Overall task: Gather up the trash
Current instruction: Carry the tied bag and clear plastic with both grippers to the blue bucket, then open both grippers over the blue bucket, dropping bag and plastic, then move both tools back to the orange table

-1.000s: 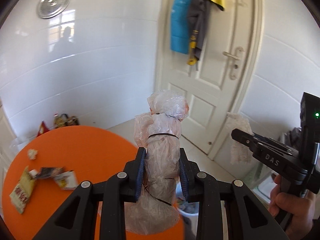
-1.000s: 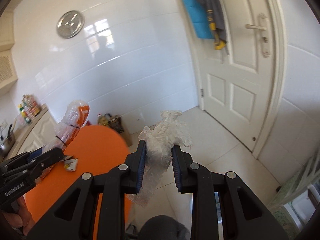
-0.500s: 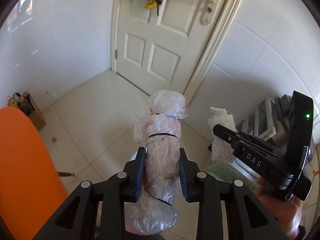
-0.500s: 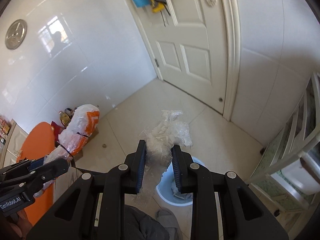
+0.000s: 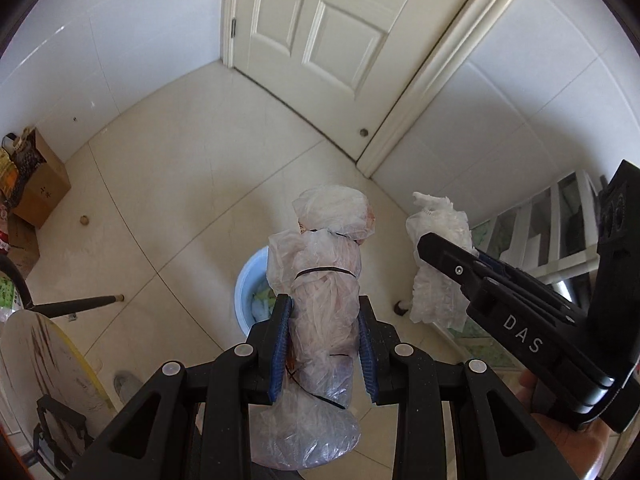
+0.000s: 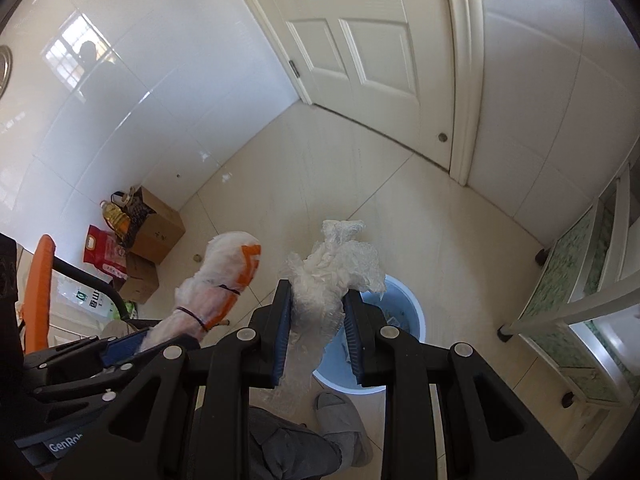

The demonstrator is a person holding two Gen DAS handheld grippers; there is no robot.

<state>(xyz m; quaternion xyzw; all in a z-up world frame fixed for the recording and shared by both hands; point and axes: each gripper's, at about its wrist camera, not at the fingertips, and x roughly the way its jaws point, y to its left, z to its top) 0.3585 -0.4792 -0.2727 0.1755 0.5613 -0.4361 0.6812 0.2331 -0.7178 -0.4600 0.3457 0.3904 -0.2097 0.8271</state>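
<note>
Left wrist: tied bag [image 5: 324, 312] clamped between closed jaws.

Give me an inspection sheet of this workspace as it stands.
Surface: beige tiled floor.
Job's things: tied plastic bundle and crumpled clear plastic, both held over the blue bin, which already holds scraps.
Clutter: cardboard box, red bag, oil bottle.
Grippers: left gripper shut on the bundle; right gripper shut on the clear plastic.
Cables: nothing seen.
Surroundings: closed white door, tiled walls, orange table edge, white shelf.
</note>
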